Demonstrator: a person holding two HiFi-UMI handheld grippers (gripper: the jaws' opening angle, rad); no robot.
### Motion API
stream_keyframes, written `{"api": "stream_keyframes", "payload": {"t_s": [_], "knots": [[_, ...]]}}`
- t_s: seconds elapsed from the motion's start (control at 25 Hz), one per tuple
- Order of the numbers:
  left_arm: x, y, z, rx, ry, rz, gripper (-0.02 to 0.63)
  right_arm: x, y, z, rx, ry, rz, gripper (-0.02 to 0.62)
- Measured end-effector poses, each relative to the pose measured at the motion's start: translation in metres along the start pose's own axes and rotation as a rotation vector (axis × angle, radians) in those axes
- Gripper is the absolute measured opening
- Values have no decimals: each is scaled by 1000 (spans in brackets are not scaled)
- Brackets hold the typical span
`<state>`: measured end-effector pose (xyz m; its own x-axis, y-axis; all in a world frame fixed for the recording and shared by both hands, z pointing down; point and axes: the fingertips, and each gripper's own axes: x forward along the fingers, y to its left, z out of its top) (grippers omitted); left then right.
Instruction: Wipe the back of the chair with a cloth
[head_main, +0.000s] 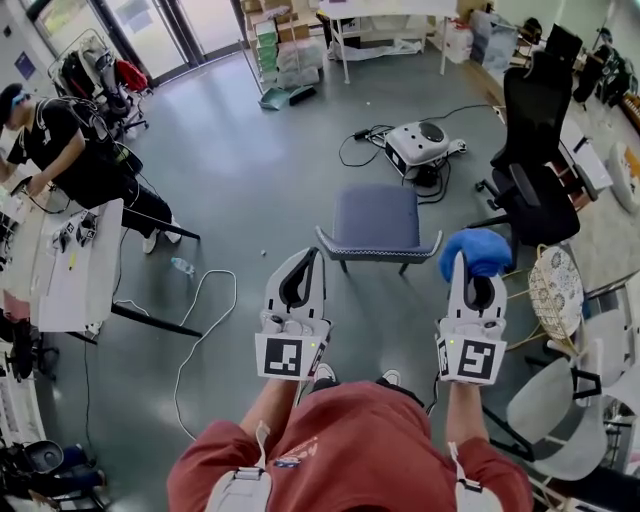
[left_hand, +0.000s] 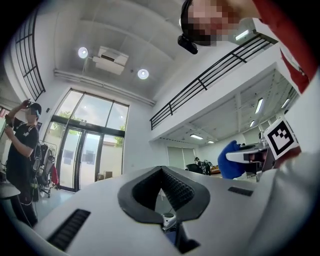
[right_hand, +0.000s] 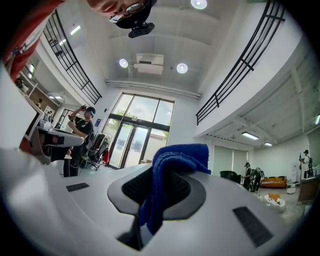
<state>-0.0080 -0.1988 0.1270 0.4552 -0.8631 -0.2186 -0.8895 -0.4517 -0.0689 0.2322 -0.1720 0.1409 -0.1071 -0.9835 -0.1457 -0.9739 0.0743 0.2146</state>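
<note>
Left gripper (head_main: 306, 268): jaws pressed together with nothing between them, held up on the person's left.
Right gripper (head_main: 472, 290): pinching the blue cloth (head_main: 478, 250), which bunches over the jaw tips.
Chair (head_main: 376, 218): blue-grey seat, standing on the grey floor (head_main: 250, 160) ahead of both grippers; the cloth is clear of it.
Black office chair (head_main: 535, 140): farther off, to the right.

We find no words, brand names or numbers that we can read. The marker cube (head_main: 290, 357) of the left tongs (head_main: 305, 262) and the one on the right tongs (head_main: 472, 268) carry only black-and-white square patterns, without letters. A small print (head_main: 298, 456) on the red shirt (head_main: 350, 440) is too small to read.
</note>
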Motion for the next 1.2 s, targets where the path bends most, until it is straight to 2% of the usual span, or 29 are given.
{"api": "stream_keyframes", "payload": {"t_s": [0.84,1.2], "knots": [[-23,19,5,-4,-6,57,14,4,19,-6,13,13,26,61],[-29,18,13,4,-11,59,14,-5,10,-9,21,26,6,61]]}}
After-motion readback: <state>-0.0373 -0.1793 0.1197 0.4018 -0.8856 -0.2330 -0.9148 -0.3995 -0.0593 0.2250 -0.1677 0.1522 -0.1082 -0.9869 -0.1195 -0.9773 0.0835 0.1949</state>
